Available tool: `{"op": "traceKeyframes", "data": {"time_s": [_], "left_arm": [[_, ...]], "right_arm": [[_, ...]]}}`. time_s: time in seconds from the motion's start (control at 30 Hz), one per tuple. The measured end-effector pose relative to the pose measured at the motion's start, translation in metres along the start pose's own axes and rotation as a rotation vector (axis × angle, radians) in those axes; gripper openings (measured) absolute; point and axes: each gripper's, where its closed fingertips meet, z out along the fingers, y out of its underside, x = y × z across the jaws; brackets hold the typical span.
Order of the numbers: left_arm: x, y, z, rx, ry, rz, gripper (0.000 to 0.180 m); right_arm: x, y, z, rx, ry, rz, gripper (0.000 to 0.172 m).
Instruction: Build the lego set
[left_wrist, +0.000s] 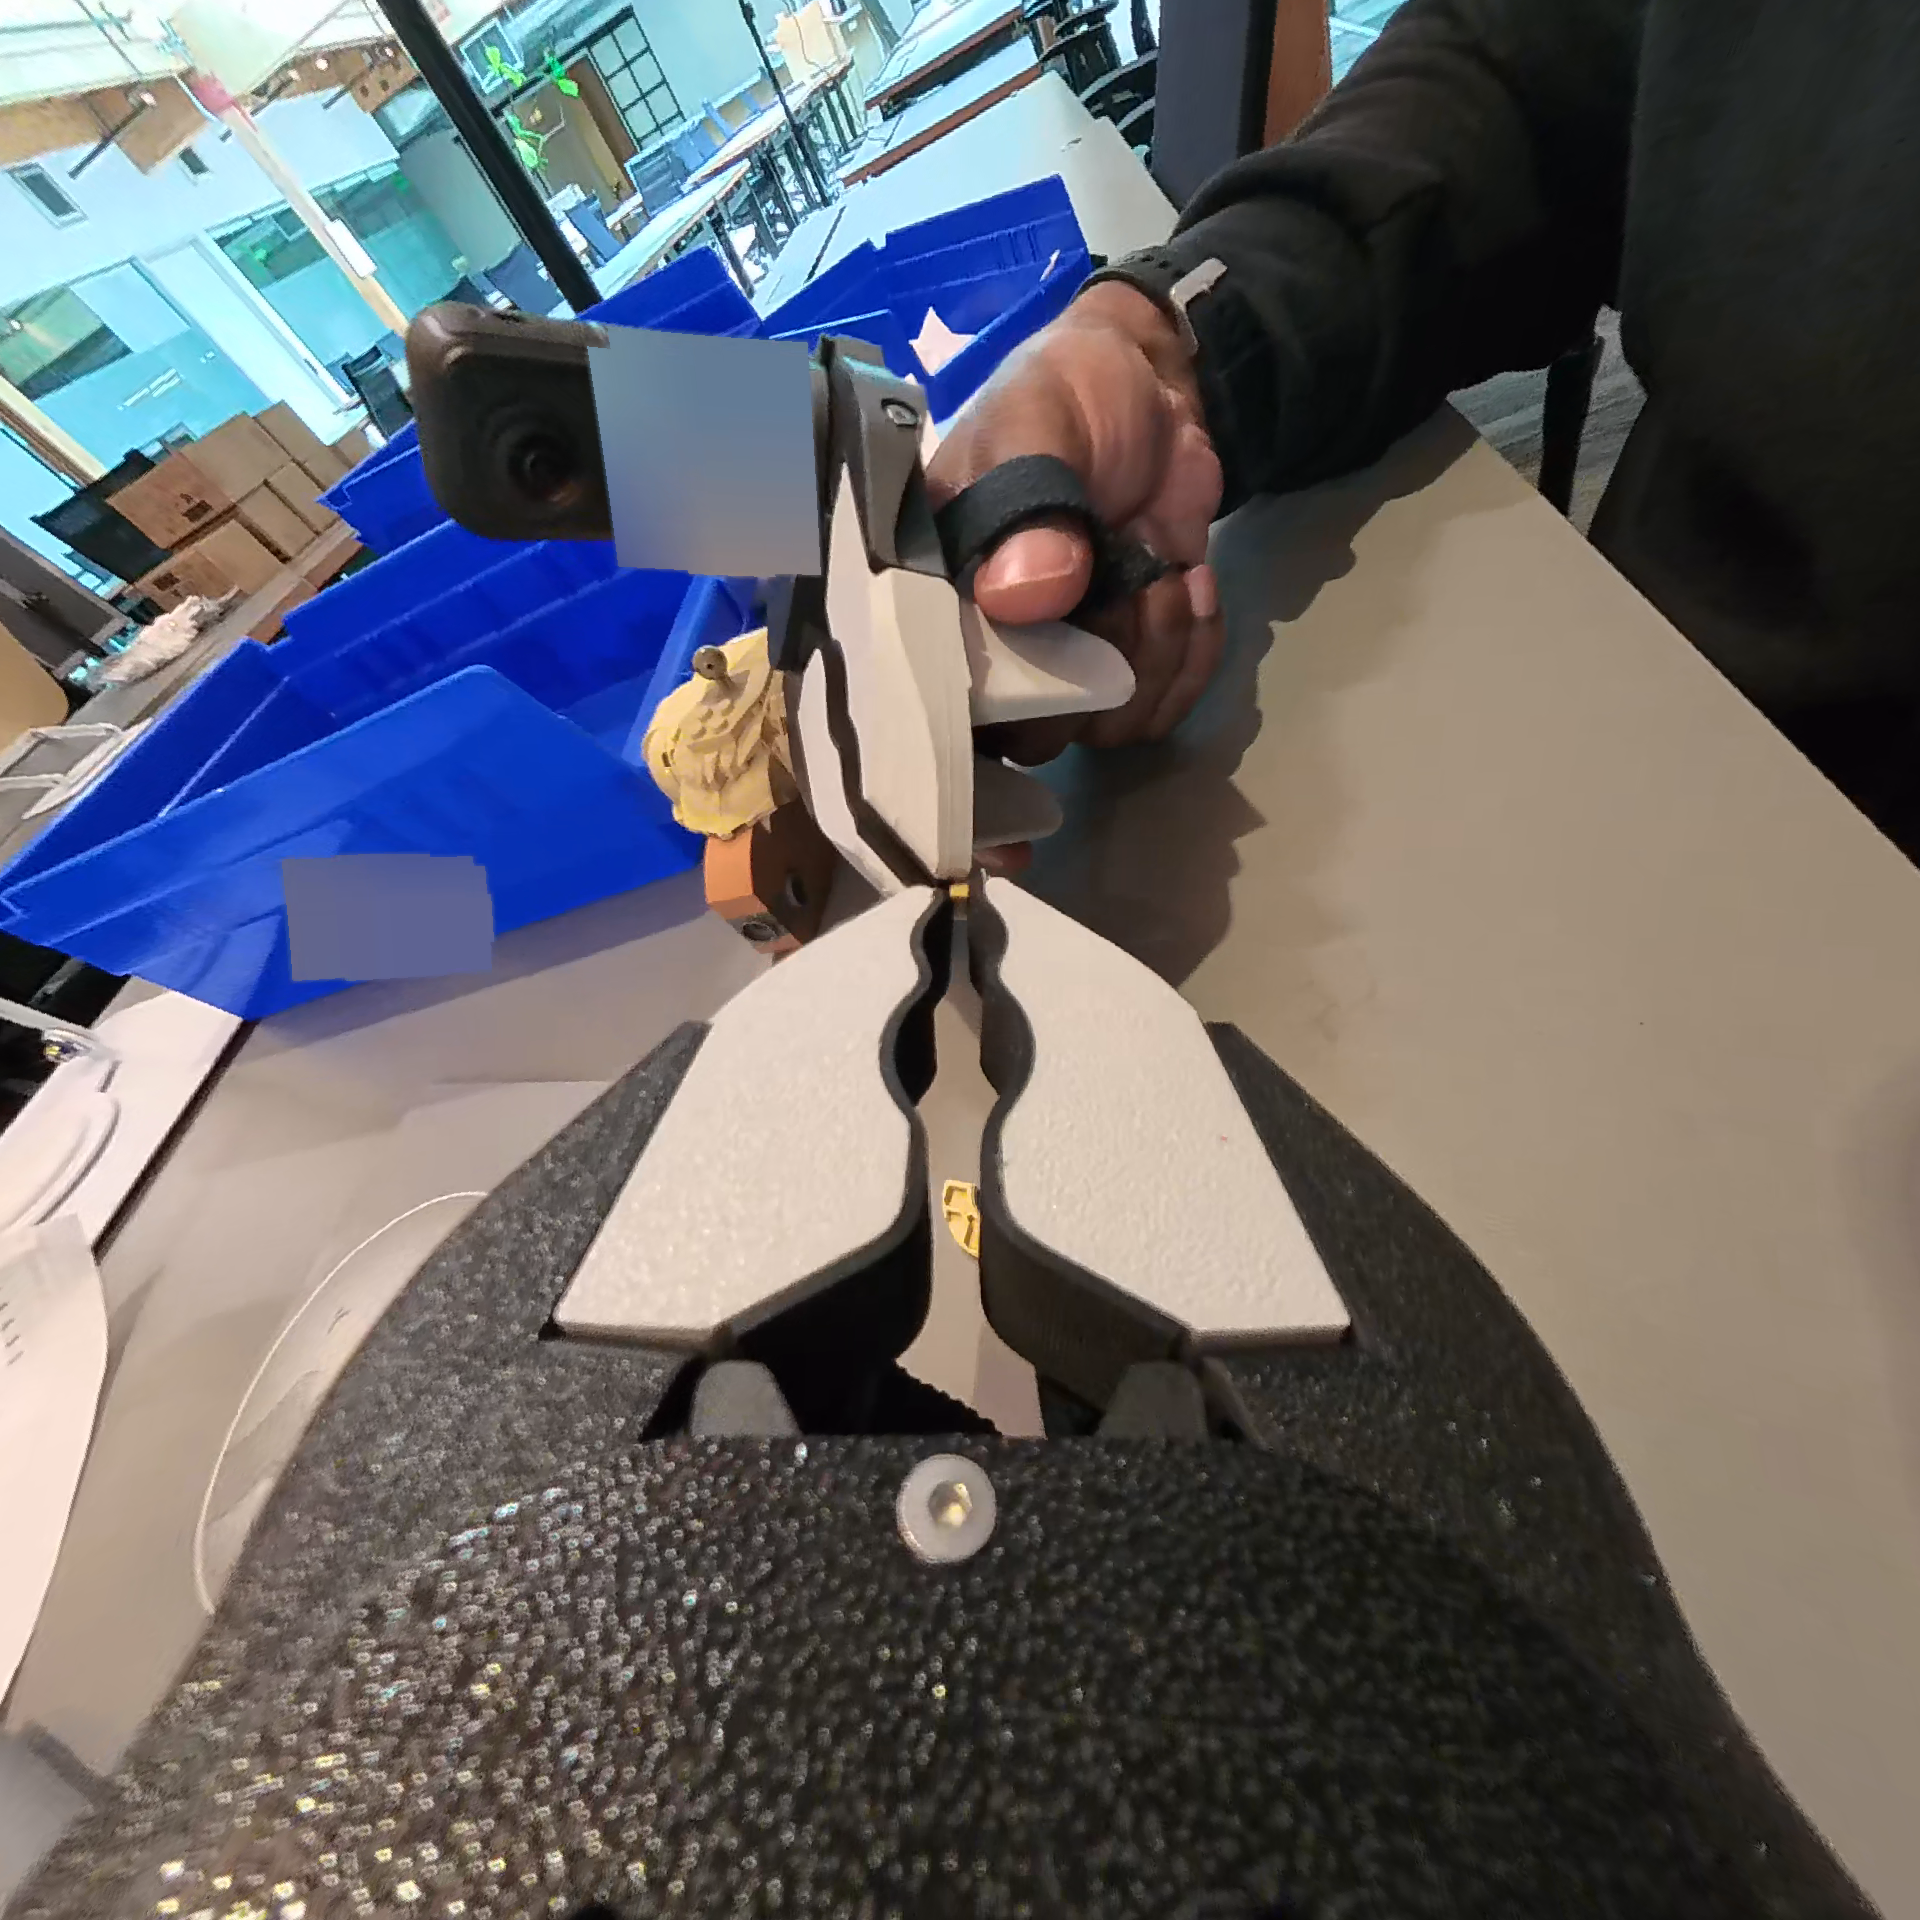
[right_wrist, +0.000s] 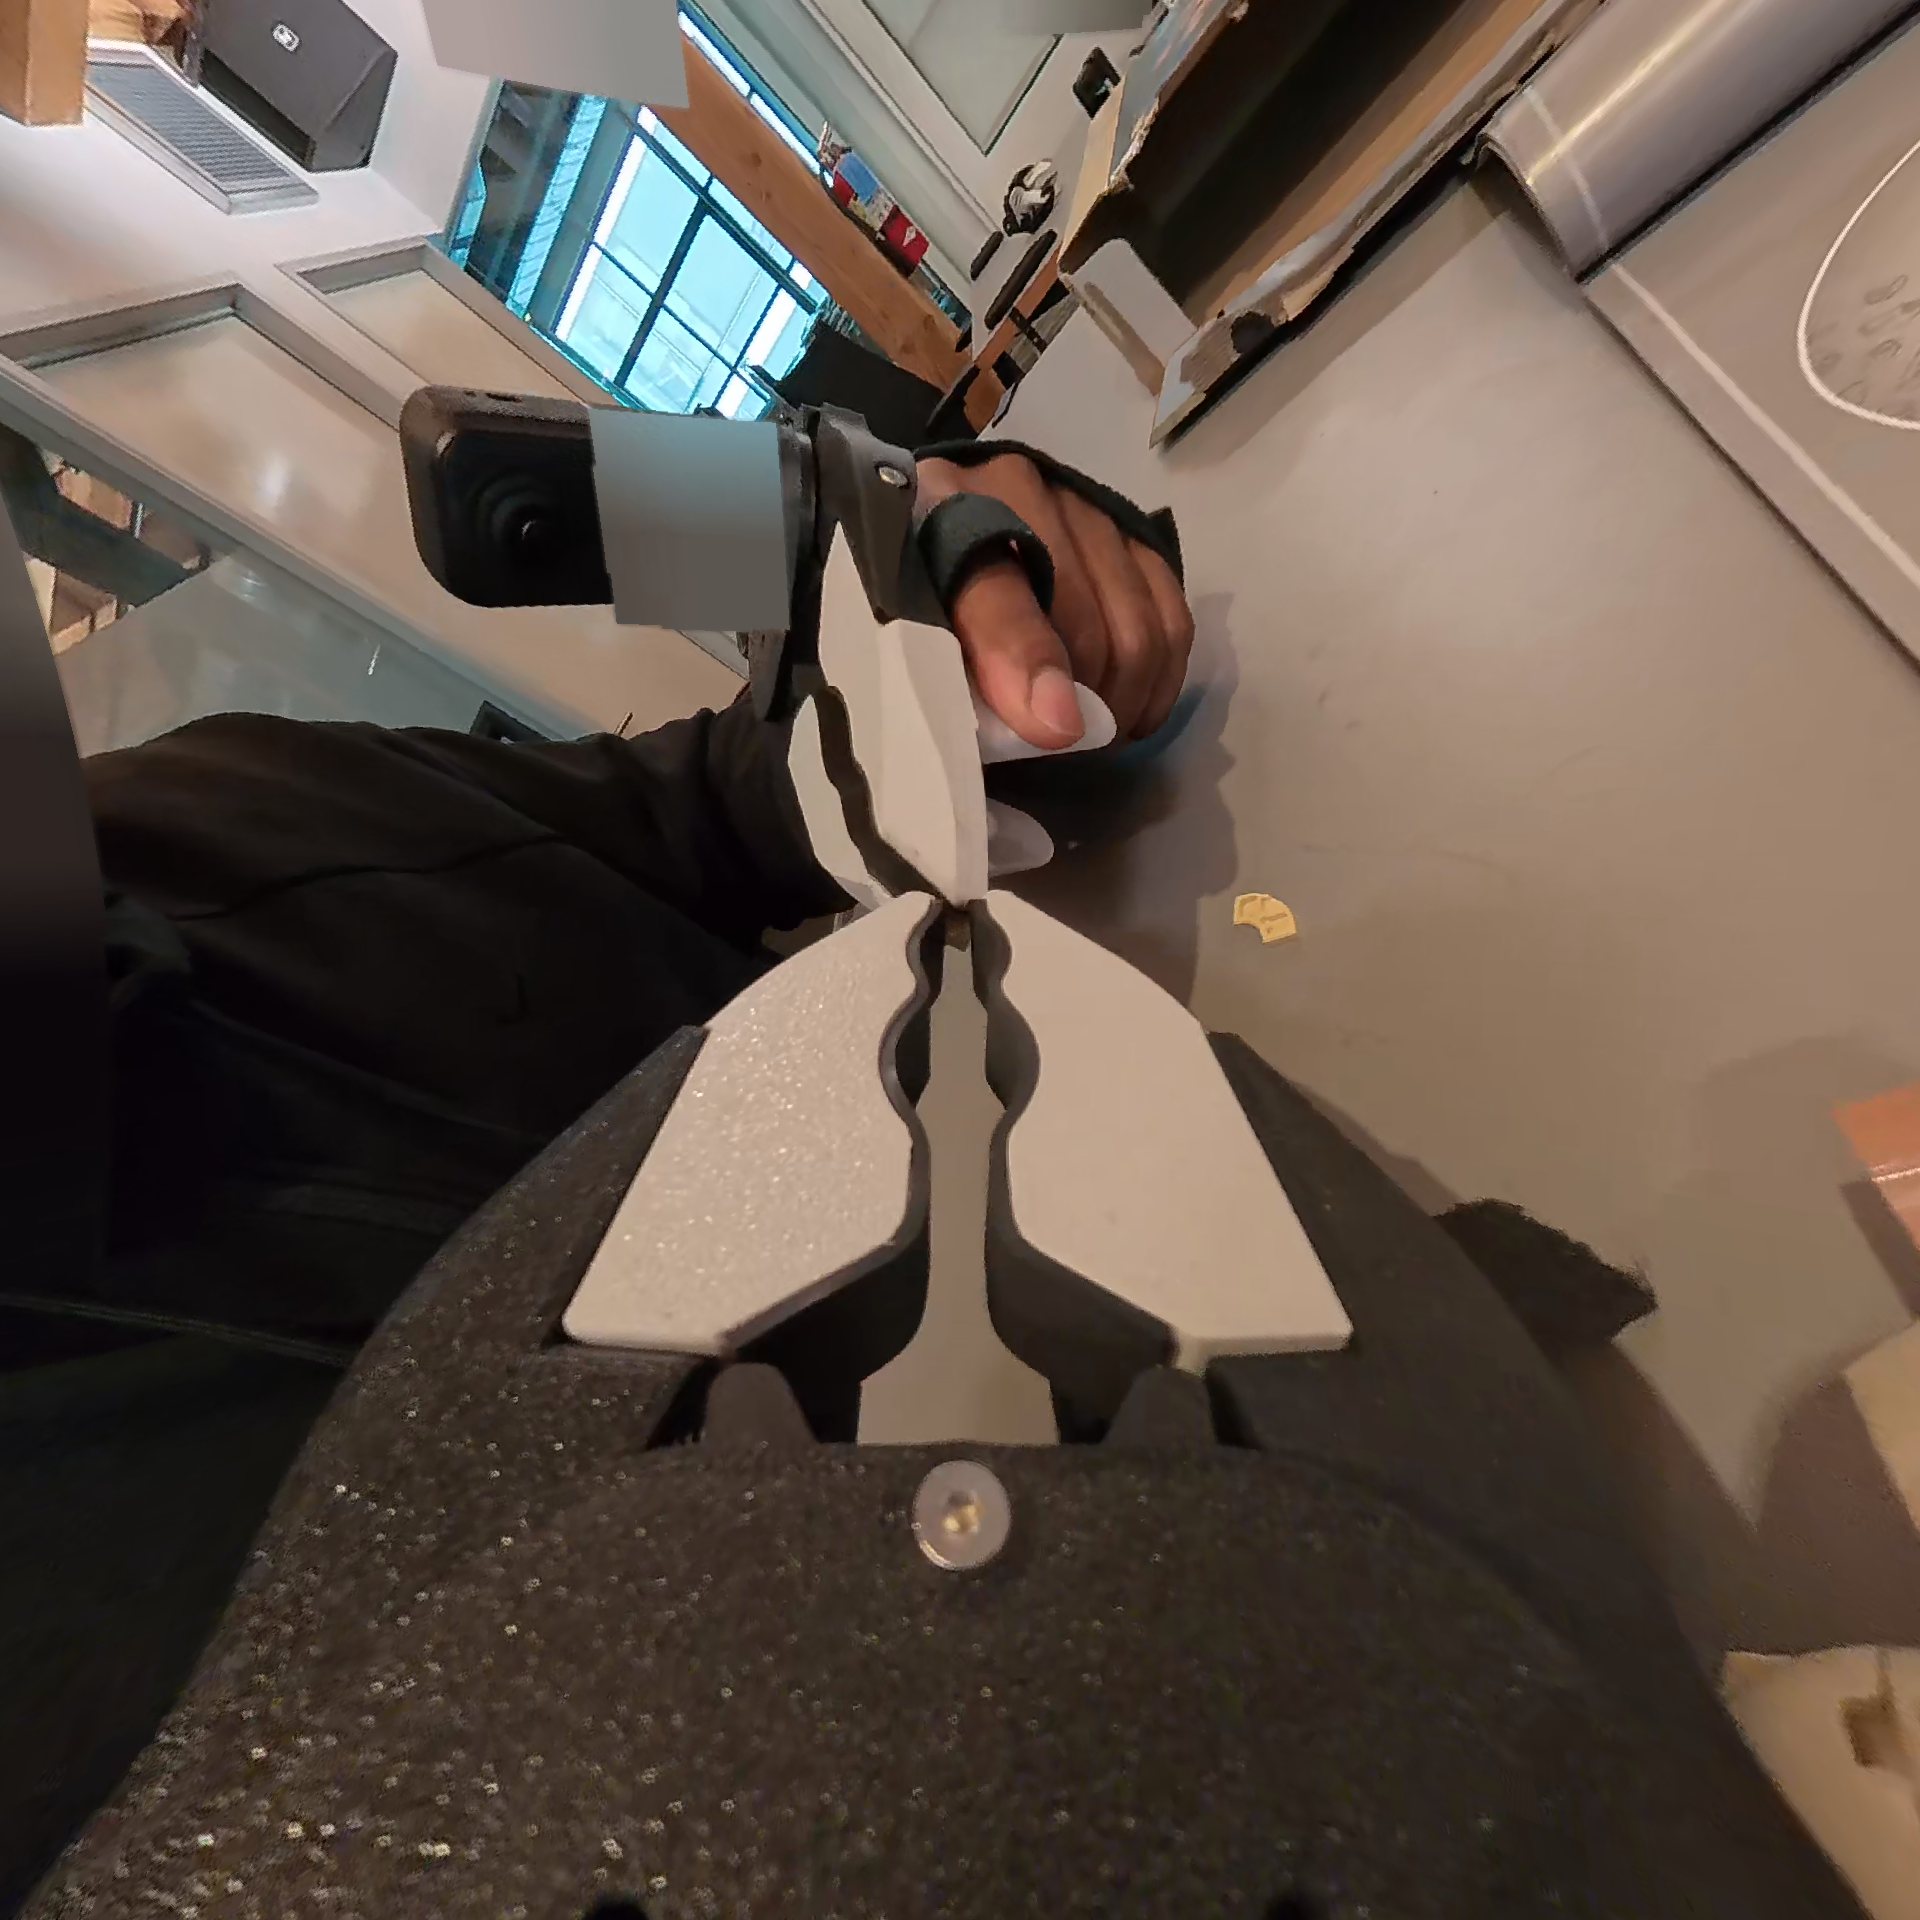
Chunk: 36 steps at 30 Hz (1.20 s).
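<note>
Tip to tip over the grey table (left_wrist: 1455, 935): left gripper (left_wrist: 954, 914) and right gripper (right_wrist: 954, 920) meeting nose to nose, both clenched on one tiny yellow piece (left_wrist: 958, 894) pinched right at the fingertips. Same speck seen darker from the right wrist view (right_wrist: 958, 935), wedged between both pairs of grey pads. Hard to tell which pair carries more of it.

Down on the tabletop, a second yellow flat piece (right_wrist: 1264, 920), curved and notched, lying loose just beside the right gripper; also glimpsed through the gap behind the left gripper's fingers (left_wrist: 961, 1216).

Behind the tips in the left view, a cream-coloured blocky model (left_wrist: 717, 748) with a small metal pin on top, sitting on a brown-and-orange base (left_wrist: 758, 883), close against a row of blue bins (left_wrist: 416, 727). Bins stacked and nested along the table edge; contents not visible from this angle, apart from a scrap of white paper (left_wrist: 940, 338) poking out of a far one.

Hands now: right hand (left_wrist: 1091, 520) gripping its handle from above, thumb through a black strap, wrist in a dark sleeve, gripper angled steeply down. Left hand (right_wrist: 1070, 603) likewise strapped, thumb pressed on the white trigger, black sleeve trailing back.
</note>
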Motion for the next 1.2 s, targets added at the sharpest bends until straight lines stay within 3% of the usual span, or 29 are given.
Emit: {"op": "traceKeyframes", "data": {"time_s": [0.37,0.6,0.97,1.2], "left_arm": [[-0.011,0.008,-0.004,-0.018,0.021,-0.191,0.002],[-0.018,0.005,-0.009,0.036,0.067,-0.389,0.002],[-0.017,0.011,-0.007,-0.008,0.064,-0.383,0.003],[-0.023,0.021,-0.01,-0.045,0.06,-0.504,0.002]], "right_arm": [[-0.001,-0.004,-0.001,0.0,0.087,-0.146,0.011],[0.008,-0.004,0.0,-0.026,0.243,-0.311,0.012],[0.013,0.002,0.002,-0.096,0.367,-0.486,0.01],[0.021,0.013,0.007,-0.143,0.347,-0.449,0.011]]}}
